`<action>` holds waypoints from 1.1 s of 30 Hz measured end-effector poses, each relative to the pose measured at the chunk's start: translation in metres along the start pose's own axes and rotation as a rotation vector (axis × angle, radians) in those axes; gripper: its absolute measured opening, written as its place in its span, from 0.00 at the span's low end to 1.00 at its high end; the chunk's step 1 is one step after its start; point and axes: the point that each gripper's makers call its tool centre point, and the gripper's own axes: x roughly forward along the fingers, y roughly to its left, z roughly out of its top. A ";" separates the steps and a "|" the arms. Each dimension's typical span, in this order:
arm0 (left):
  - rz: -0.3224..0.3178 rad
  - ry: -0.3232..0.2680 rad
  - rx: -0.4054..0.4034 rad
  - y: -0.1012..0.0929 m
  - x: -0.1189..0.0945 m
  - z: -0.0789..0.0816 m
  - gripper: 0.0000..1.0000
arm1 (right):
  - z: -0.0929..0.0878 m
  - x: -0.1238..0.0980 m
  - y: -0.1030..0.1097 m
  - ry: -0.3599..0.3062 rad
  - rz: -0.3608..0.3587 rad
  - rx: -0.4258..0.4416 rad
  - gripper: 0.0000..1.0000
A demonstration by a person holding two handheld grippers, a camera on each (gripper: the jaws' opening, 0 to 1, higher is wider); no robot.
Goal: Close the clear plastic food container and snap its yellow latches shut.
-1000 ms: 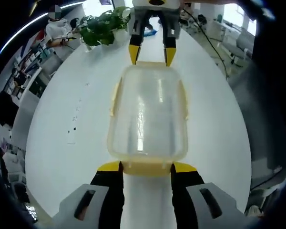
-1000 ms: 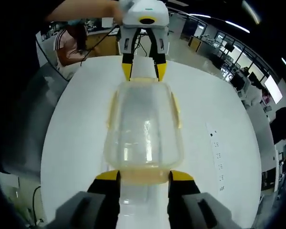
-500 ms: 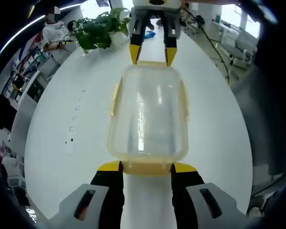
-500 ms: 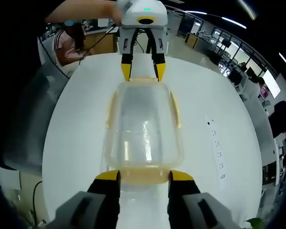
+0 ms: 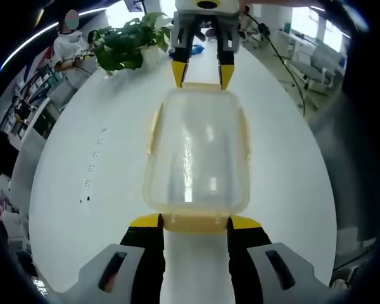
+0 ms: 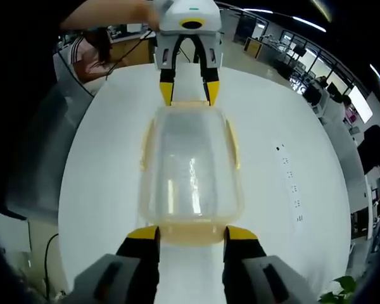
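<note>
Resting centrally on the white table (image 5: 69, 190), clear container (image 5: 196, 155), lid seated, unmoved since a second ago; left gripper (image 5: 194, 221) and right gripper (image 6: 189, 232) spread apart at its opposite end latches (image 6: 190, 235), unsnapped.

Item I am logging: one clear plastic food container (image 5: 197, 152), rectangular with rounded corners, sitting upright and flat on the white round table (image 5: 82, 158), roughly at its middle. I am seeing the lid (image 6: 190, 158) lying on top, translucent and catching streaks of light. Yellow latches (image 5: 153, 130) are running along both long sides, and I am reading them as standing slightly out from the walls. Yellow end latches (image 6: 189, 235) are showing at both short ends; I cannot tell whether these are snapped down.
</note>
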 end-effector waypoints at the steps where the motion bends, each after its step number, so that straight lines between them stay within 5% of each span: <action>1: -0.002 -0.001 -0.001 0.000 0.002 0.001 0.35 | -0.001 0.000 0.000 0.002 -0.001 0.001 0.36; 20: -0.031 0.019 -0.014 -0.011 0.028 0.012 0.35 | -0.034 0.011 0.007 0.083 0.010 0.001 0.36; 33: -0.068 0.024 -0.031 -0.021 0.042 0.005 0.35 | -0.045 0.030 0.020 0.134 0.049 0.005 0.36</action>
